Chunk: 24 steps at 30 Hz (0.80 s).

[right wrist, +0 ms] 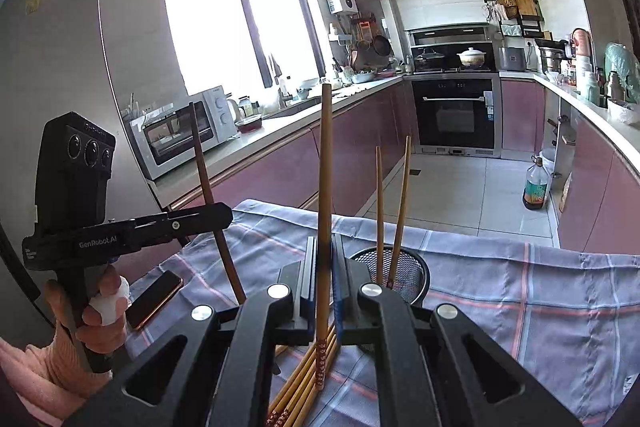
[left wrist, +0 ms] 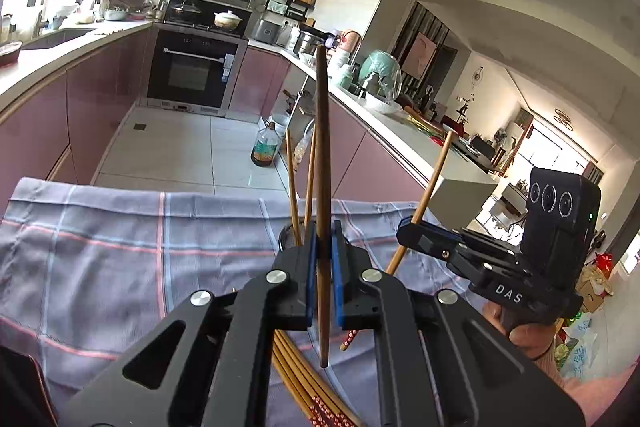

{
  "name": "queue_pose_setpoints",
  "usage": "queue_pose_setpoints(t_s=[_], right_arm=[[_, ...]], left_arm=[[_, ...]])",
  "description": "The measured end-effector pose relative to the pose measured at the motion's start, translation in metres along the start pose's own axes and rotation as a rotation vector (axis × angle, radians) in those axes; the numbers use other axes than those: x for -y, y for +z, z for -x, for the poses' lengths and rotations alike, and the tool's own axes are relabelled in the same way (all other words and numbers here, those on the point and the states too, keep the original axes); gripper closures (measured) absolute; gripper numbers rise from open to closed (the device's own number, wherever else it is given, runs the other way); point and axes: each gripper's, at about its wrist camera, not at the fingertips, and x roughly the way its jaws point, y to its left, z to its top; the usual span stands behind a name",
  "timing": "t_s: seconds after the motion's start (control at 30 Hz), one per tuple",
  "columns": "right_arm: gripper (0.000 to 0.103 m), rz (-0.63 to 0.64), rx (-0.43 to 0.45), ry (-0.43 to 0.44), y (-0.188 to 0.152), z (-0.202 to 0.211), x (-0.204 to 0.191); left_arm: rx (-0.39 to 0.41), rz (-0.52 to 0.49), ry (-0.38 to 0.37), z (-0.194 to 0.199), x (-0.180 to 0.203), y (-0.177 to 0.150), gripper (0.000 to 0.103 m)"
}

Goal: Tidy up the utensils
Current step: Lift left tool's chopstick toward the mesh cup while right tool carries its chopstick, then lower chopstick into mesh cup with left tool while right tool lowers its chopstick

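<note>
My left gripper (left wrist: 323, 247) is shut on a dark brown chopstick (left wrist: 322, 155), held upright above the checked cloth (left wrist: 120, 247); it also shows in the right wrist view (right wrist: 224, 217) at the left. My right gripper (right wrist: 325, 259) is shut on a light bamboo chopstick (right wrist: 326, 167), upright; it shows in the left wrist view (left wrist: 404, 227) at the right. A black mesh holder (right wrist: 408, 271) just right of my right gripper holds two chopsticks (right wrist: 394, 211). Several loose chopsticks (right wrist: 308, 379) lie on the cloth below both grippers.
A phone (right wrist: 156, 299) lies on the cloth at the left. A microwave (right wrist: 180, 127) stands on the counter behind. An oil bottle (left wrist: 264, 147) stands on the floor. The cloth's far edge (left wrist: 160, 193) drops off to the kitchen floor.
</note>
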Motion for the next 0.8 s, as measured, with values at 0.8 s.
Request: queue_pose_setpoints(t_s=[0.8], right_arm=[[0.097, 0.048, 0.099, -0.080, 0.040, -0.007, 0.008]], left_arm=[[0.144, -0.092, 0.036, -0.013, 0.049, 0.054, 0.096]])
